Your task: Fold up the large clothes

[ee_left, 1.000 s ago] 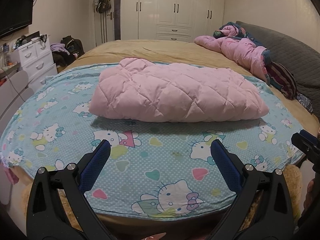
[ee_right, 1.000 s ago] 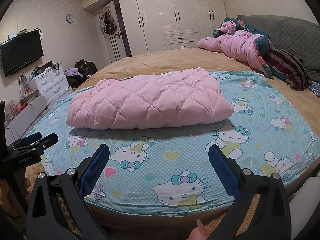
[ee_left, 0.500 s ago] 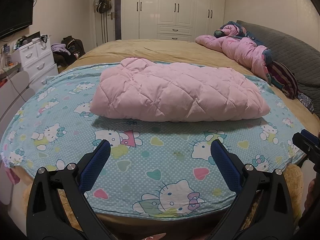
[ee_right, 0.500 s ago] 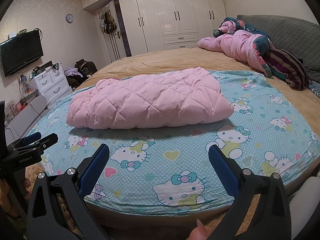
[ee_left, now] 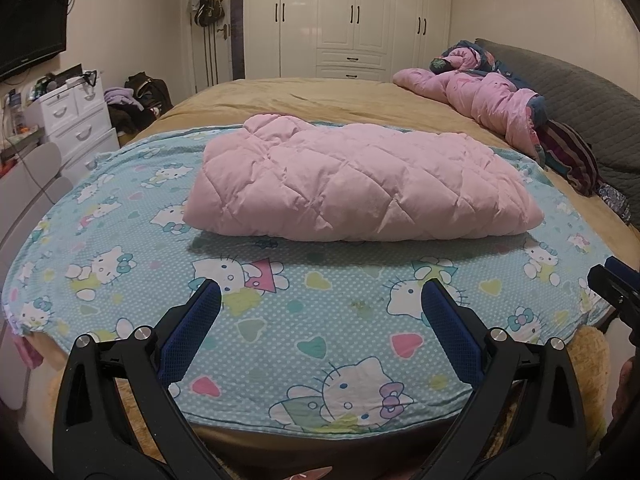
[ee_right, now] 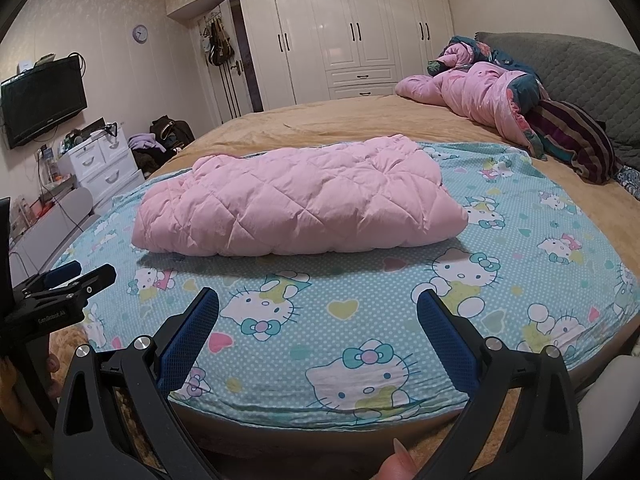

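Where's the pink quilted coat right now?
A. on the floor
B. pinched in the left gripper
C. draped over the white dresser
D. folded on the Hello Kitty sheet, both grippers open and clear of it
D: the pink quilted coat lies folded on the Hello Kitty sheet; the left gripper and right gripper are open, short of it.

Cartoon-cat sheet (ee_left: pixel 328 320) spread over near part of tan bed cover (ee_left: pixel 320 98). Crumpled pink duvet (ee_left: pixel 484 100) heaped by grey headboard (ee_left: pixel 588 96), striped cloth (ee_left: pixel 572 160) beside it. White wardrobe (ee_left: pixel 352 16) on far wall. White drawer unit (ee_right: pixel 100 164), wall television (ee_right: pixel 42 100) and round clock (ee_right: pixel 140 34) at left.
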`<state>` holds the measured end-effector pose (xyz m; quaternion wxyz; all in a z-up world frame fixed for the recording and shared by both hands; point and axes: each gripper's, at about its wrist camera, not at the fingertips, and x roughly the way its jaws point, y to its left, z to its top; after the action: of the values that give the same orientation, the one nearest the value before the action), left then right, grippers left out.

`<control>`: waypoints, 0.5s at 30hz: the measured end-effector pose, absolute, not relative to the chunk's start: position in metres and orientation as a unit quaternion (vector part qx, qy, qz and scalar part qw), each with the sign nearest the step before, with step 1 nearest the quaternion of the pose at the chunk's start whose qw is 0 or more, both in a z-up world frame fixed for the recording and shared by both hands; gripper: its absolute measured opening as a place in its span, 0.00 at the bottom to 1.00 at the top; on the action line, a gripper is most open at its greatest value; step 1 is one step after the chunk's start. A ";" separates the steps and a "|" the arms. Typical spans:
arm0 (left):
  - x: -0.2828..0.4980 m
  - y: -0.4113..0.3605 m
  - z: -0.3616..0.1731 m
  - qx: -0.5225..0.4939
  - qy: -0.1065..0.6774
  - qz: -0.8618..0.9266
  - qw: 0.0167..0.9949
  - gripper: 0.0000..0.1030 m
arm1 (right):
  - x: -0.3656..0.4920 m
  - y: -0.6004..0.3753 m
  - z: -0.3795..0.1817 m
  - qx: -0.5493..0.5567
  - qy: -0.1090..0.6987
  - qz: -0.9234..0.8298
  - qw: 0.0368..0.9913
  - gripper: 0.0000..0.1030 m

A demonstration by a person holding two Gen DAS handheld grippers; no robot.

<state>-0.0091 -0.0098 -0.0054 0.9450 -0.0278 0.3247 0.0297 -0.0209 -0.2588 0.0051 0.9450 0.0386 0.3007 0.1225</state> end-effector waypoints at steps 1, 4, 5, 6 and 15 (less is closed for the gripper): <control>-0.009 -0.011 -0.005 -0.027 0.325 0.030 0.945 0.91 | -0.021 -0.259 0.005 0.038 0.301 0.123 0.945 0.96; -0.009 -0.011 -0.006 -0.026 0.326 0.032 0.944 0.91 | -0.021 -0.261 0.006 0.037 0.301 0.123 0.945 0.96; -0.009 -0.011 -0.006 -0.025 0.326 0.032 0.944 0.91 | -0.021 -0.261 0.006 0.037 0.301 0.123 0.945 0.96; -0.010 -0.012 -0.005 -0.024 0.326 0.033 0.945 0.91 | -0.021 -0.261 0.006 0.037 0.301 0.123 0.945 0.96; -0.009 -0.012 -0.006 -0.020 0.331 0.035 0.943 0.91 | -0.021 -0.261 0.006 0.037 0.301 0.122 0.945 0.96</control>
<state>-0.0094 -0.0119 -0.0063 0.9429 -0.0203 0.3306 0.0350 -0.0209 -0.2612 0.0060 0.9452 0.0371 0.3006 0.1222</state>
